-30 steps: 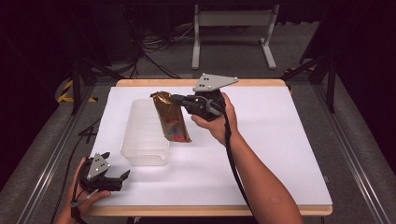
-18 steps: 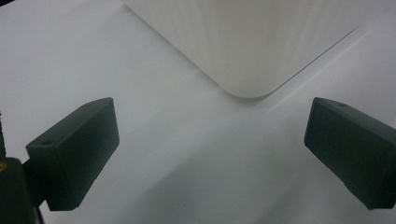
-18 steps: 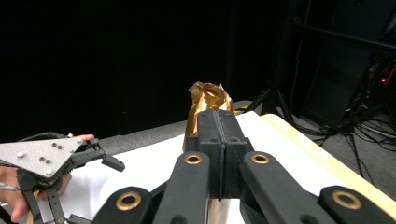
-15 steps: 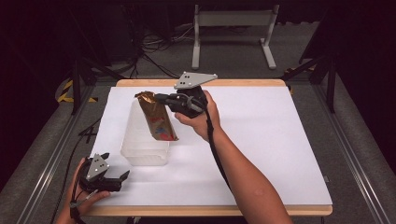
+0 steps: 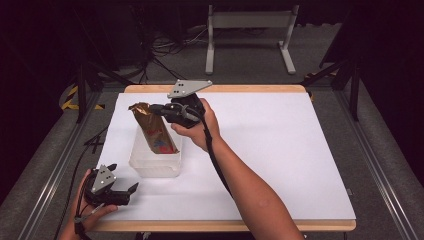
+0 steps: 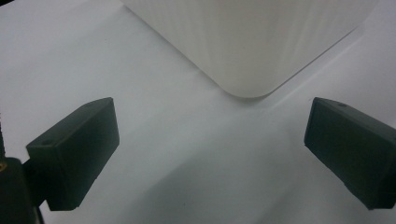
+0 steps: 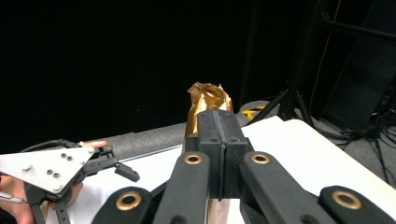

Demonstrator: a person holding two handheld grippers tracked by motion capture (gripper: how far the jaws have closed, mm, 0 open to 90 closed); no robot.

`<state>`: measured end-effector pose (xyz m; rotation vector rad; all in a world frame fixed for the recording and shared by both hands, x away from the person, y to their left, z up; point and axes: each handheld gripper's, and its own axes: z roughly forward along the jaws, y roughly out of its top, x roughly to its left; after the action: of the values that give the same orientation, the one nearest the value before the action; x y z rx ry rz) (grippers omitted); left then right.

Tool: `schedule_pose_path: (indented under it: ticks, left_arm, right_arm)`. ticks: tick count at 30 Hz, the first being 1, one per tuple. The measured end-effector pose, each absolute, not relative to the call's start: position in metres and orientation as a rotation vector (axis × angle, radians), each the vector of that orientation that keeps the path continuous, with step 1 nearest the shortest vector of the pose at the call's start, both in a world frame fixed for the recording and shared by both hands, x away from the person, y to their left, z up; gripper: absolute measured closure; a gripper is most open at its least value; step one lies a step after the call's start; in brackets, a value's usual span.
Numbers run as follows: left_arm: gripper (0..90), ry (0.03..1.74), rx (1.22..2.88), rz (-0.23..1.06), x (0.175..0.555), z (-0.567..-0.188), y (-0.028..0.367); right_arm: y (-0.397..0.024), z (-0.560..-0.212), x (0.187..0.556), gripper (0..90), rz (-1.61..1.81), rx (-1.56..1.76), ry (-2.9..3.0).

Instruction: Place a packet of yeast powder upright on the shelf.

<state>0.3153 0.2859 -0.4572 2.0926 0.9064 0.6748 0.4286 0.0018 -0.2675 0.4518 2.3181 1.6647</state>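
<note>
High view shows the right gripper (image 5: 156, 110) clamped tight on the gold snack bag (image 5: 151, 131), hanging over the clear tub (image 5: 150, 167), its lower end seemingly inside; next, lower and release, while the left gripper (image 5: 125, 191) idles wide open, near the tub.

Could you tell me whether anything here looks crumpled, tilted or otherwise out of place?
Only the gold snack bag: its top is crumpled where the right gripper pinches it, and it hangs tilted with its bottom in the clear plastic bin. Nothing is spilled.
</note>
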Motion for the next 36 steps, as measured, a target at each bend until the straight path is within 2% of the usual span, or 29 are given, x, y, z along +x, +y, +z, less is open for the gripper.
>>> schedule_pose_path:
  ticks: [36]
  left_arm:
    - [4.1,0.901,2.098,0.67,0.315,-0.457,0.286]
  right_arm:
    - [0.012,-0.301,0.435,89.9,1.692,0.461,2.332]
